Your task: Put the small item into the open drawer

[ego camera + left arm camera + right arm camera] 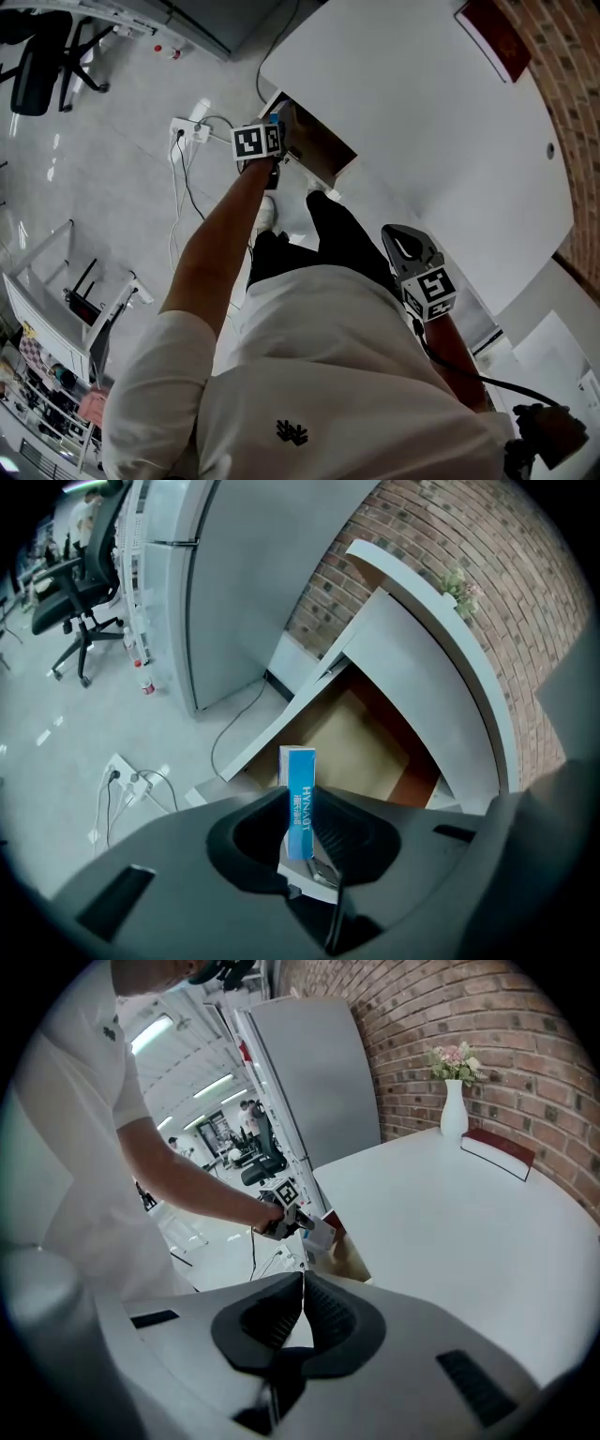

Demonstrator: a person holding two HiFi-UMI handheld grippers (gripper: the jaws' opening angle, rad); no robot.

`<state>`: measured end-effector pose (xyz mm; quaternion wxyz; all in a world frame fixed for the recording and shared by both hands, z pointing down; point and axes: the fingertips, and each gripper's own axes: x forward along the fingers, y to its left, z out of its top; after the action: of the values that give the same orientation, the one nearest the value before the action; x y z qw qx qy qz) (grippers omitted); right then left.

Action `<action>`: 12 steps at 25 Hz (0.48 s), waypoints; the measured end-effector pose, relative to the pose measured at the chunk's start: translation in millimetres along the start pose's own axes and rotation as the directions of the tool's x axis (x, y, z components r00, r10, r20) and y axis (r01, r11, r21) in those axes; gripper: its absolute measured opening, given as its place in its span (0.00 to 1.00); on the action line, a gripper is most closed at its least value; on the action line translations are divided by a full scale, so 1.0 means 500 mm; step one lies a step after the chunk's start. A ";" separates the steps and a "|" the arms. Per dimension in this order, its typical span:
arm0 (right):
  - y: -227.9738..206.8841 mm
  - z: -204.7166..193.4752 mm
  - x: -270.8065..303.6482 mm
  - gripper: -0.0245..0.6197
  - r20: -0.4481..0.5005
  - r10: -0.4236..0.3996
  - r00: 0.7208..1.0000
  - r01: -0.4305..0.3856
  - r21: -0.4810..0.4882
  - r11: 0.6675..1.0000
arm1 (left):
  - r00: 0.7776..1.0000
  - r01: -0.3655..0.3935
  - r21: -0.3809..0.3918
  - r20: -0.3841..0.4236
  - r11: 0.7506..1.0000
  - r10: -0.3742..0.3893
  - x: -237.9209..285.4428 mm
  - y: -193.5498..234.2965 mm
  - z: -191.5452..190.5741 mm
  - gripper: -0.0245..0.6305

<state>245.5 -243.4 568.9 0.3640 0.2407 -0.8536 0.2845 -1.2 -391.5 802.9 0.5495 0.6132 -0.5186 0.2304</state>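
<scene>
A small blue and white box [299, 799] stands upright between the jaws of my left gripper [302, 829], which is shut on it. That gripper [272, 141] hovers at the near left corner of the open drawer [352, 742], whose brown inside shows under the white table [412, 122]. In the right gripper view the same box [320, 1234] hangs over the drawer [349, 1258]. My right gripper [302, 1305] is shut with nothing in it, held near the person's waist [412, 251], well away from the drawer.
A red book [497, 1152] and a white vase with flowers [453, 1101] sit at the table's far side by the brick wall. A power strip with cables [190, 129] lies on the floor left of the drawer. An office chair [75, 602] stands further left.
</scene>
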 end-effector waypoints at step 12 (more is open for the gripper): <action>-0.021 -0.012 0.007 0.09 -0.008 -0.007 1.000 0.007 0.023 1.000 | 0.999 -0.025 0.003 -0.042 1.000 0.026 0.049 0.026 -0.004 0.17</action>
<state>252.6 -247.5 578.3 0.3655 0.2469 -0.8479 0.2941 -3.5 -397.3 830.0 0.5564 0.6024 -0.5144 0.2509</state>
